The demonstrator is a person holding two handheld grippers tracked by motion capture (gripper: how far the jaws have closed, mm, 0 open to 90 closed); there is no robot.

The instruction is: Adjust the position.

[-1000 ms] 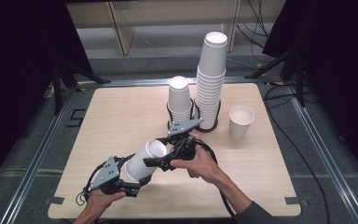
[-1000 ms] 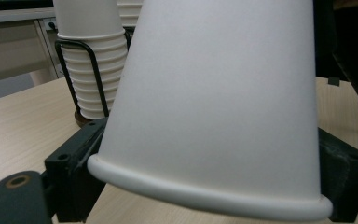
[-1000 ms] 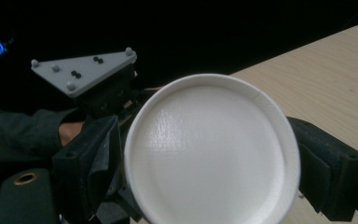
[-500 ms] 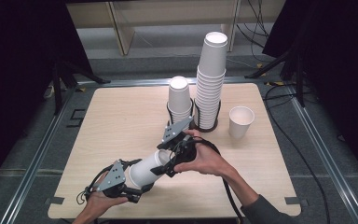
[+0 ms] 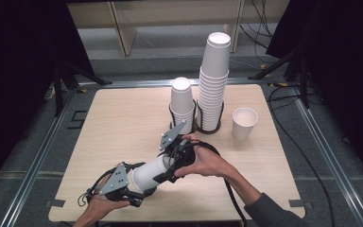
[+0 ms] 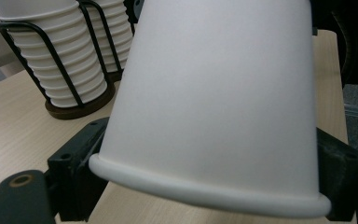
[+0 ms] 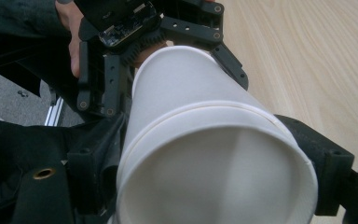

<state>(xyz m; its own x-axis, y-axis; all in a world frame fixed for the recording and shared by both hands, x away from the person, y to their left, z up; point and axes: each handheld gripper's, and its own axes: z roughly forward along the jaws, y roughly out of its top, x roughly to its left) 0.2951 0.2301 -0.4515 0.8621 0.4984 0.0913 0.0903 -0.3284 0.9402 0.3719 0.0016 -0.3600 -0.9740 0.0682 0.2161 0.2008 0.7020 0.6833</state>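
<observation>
both grippers are on nested white paper cups (image 5: 150, 173) lying on their side, held just above the near part of the wooden table (image 5: 123, 118). left gripper (image 5: 139, 187) has its jaws clamped on one end of them; in the left gripper view the rolled rim sits right between the two black jaws, cup wall touching both. its jaws have just been closing, with the cups between them. right gripper (image 5: 168, 171) grips the other end from the right; in the right gripper view the jaws sit on either side of the cup wall and press on it, and a seam line shows where one cup sits inside the other.

person's left hand (image 5: 99, 205) comes in at the bottom edge, right hand (image 5: 208, 163) near the table's middle, dark sleeve (image 5: 269, 213) behind it.

farther back: short cup stack (image 5: 182, 101) in a black wire holder, tall cup stack (image 5: 213, 80) in another holder just beside it, touching or not i cannot tell. single upright cup (image 5: 244, 123) stands alone to the right of the tall stack, apart from it.
</observation>
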